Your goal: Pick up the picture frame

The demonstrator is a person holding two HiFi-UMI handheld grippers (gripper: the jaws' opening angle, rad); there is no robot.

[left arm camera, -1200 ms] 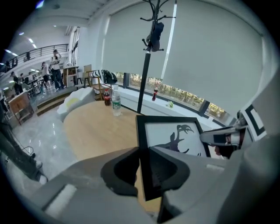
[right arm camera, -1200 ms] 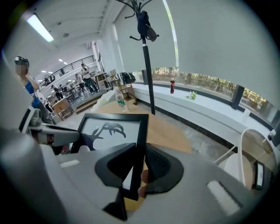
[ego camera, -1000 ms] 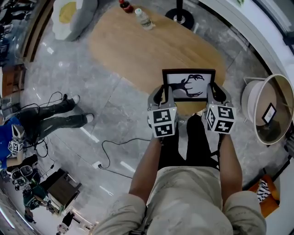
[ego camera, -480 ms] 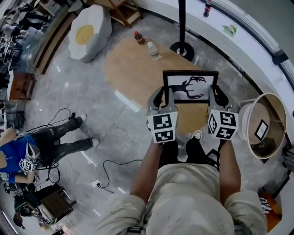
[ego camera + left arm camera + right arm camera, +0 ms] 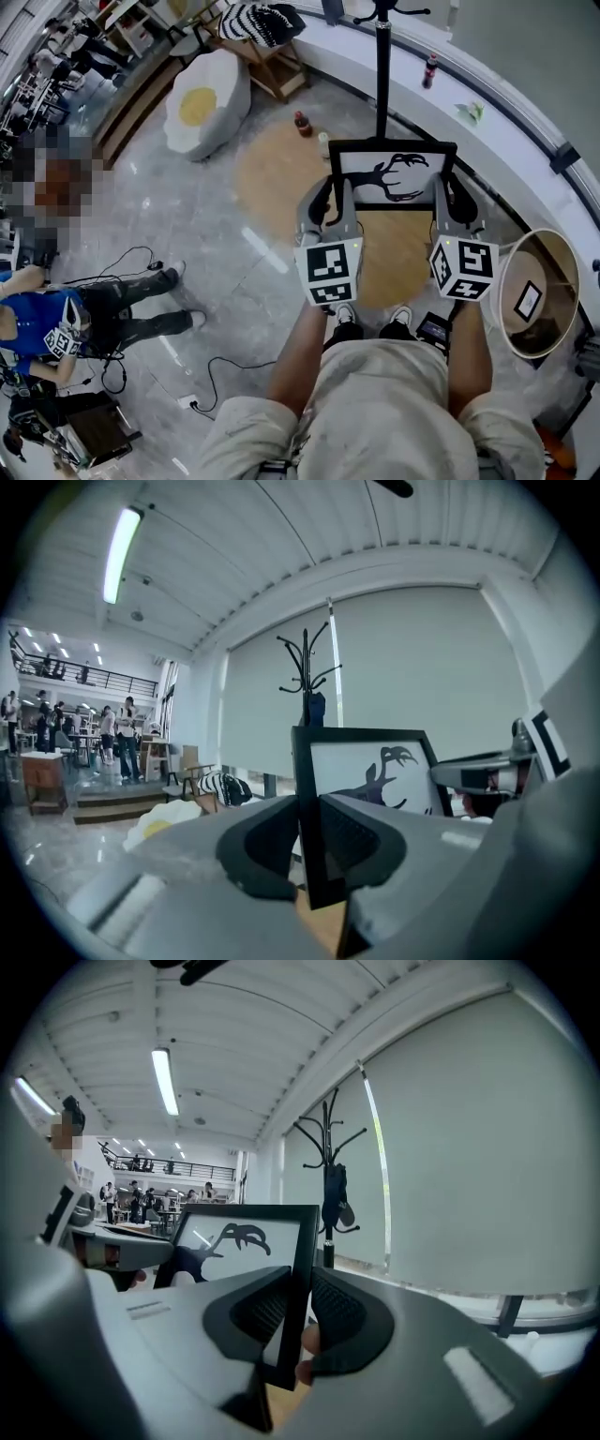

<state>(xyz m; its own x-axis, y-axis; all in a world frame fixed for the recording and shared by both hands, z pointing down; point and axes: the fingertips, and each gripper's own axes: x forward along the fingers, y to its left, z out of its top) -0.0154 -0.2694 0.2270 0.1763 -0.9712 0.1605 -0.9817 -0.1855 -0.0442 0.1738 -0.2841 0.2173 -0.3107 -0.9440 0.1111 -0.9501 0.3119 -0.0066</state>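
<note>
The picture frame (image 5: 392, 174), black-edged with a stag silhouette on white, stands upright in the air between your two grippers, clear of the oval wooden table (image 5: 272, 178) below it.

Your left gripper (image 5: 331, 193) has its jaws closed onto the frame's left rail. The left gripper view shows the rail pinched between both dark ribbed pads, low on that side. Your right gripper (image 5: 452, 195) clamps the right rail in the same manner, with a pad pressed to each face of the moulding. Neither pair of jaws is fully together, since the rail's thickness keeps them parted. Both grippers point roughly level.

On the far part of the table stand a red-capped dark bottle (image 5: 302, 124) and, just beside it, what appears to be a clear bottle (image 5: 323, 143), too small to confirm. A black coat stand (image 5: 382, 56) rises behind the frame. A fried-egg cushion (image 5: 208, 103) sits on the floor beyond the table's left end. A round side table (image 5: 562, 248) at your right carries a small framed card.
</note>
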